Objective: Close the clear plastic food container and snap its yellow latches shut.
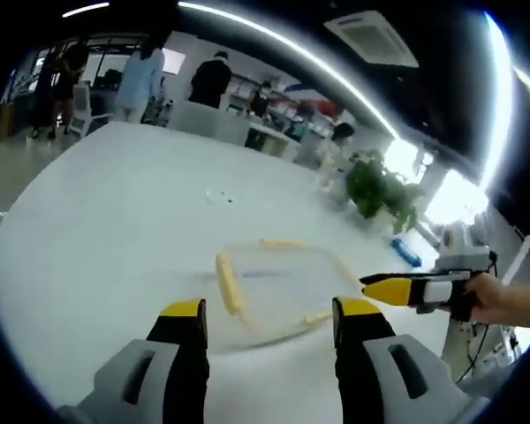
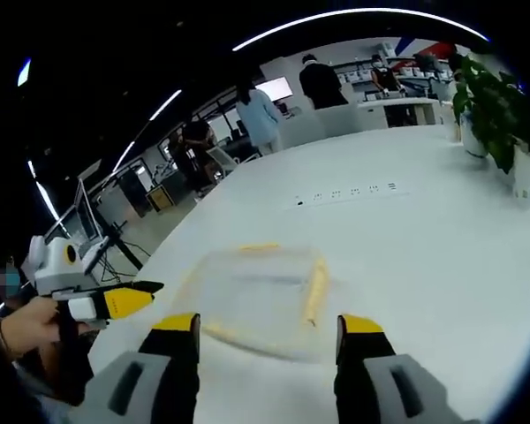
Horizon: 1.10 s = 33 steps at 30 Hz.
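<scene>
The clear plastic container [image 1: 278, 287] lies flat on the white table [image 1: 115, 221], just ahead of my left gripper [image 1: 270, 309], whose jaws stand open on either side of its near edge. A yellow latch [image 1: 230, 281] runs along its left side, and others sit on the far and right sides. My right gripper [image 1: 375, 284] reaches in from the right, held by a hand [image 1: 503, 300], its tip beside the container's right edge. In the right gripper view the container [image 2: 261, 296] lies before the open right gripper [image 2: 269, 323]. The left gripper [image 2: 141, 296] points in from the left. I cannot tell whether the latches are snapped.
A row of sockets [image 2: 344, 192] is set into the table beyond the container. A potted plant [image 1: 380, 190] stands past the table's far edge, and a blue object [image 1: 406, 252] lies near it. Several people stand by desks [image 1: 212, 79] at the back.
</scene>
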{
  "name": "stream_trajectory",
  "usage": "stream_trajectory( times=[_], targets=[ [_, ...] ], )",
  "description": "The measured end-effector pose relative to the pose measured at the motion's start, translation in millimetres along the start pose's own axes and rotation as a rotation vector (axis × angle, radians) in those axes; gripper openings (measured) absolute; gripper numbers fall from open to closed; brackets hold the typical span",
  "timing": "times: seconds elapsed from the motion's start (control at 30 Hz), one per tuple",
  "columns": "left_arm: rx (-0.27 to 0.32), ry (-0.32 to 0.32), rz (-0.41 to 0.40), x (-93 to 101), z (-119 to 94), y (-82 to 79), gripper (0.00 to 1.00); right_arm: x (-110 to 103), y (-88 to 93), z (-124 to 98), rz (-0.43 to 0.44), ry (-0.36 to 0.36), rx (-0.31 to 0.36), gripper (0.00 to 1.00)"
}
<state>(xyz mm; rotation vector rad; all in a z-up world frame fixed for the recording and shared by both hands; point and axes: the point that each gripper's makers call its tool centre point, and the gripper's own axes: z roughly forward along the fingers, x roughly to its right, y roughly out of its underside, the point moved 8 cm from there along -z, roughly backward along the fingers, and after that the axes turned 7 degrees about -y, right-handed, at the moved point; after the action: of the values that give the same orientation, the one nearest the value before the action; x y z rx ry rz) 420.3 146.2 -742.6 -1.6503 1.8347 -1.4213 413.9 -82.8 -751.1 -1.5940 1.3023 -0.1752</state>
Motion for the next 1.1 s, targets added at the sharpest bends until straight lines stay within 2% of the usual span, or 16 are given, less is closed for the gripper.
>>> stream_trajectory(
  times=[0.33,0.67,1.0,1.1],
  targets=[
    [0.000,0.002,0.020,5.5,-26.2,12.4,0.59,-12.9,12.3,-25.1,-0.028,0.000,-0.009,0.65],
    [0.011,0.002,0.050,10.8,-51.5,24.0,0.62,-26.0,22.1,-46.2,-0.051,-0.010,0.008,0.65],
    [-0.010,0.015,0.076,18.0,-64.6,46.4,0.65,-33.0,44.4,-65.2,-0.043,-0.008,-0.001,0.65],
    [-0.006,0.014,0.079,18.3,-70.5,49.0,0.65,-35.6,51.8,-70.6,-0.046,-0.006,-0.006,0.65]
  ],
)
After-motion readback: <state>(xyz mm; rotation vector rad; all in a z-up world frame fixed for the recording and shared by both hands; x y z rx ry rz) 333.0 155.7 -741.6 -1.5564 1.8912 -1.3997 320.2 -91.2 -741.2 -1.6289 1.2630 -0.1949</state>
